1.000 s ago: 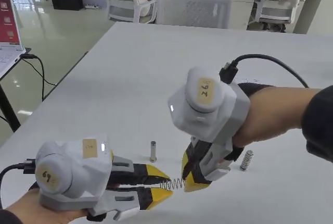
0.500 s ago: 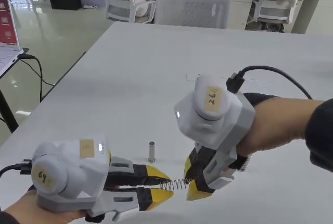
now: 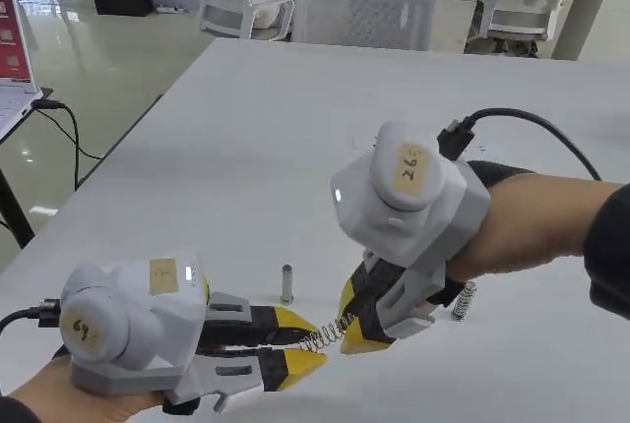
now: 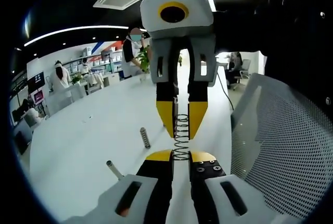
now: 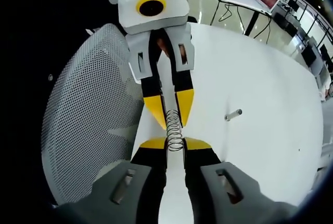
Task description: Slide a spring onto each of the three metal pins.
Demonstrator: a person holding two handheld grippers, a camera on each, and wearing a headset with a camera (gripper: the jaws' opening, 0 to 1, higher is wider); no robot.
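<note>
Steel spring (image 3: pixel 330 332) | left tool (image 3: pixel 317 345), right tool (image 3: pixel 350 328) each clamp one end | near table (image 3: pixel 295 128) edge, bare top beyond

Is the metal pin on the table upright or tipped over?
Upright: in the head view the metal pin stands on end on the table, its shaft bare.

two springs: one held spring (image 3: pixel 330 333) between the hand-held grippers, one loose spring (image 3: pixel 466 300) lying on the desk (image 3: pixel 295 128) at the right. one metal pin (image 3: pixel 286 283), upright. two hand-held grippers: left hand-held gripper (image 3: pixel 313 346), right hand-held gripper (image 3: pixel 352 325). three chairs at the far side: mesh chair (image 3: pixel 364 20), left chair (image 3: pixel 236 0), right chair (image 3: pixel 517 15).
</note>
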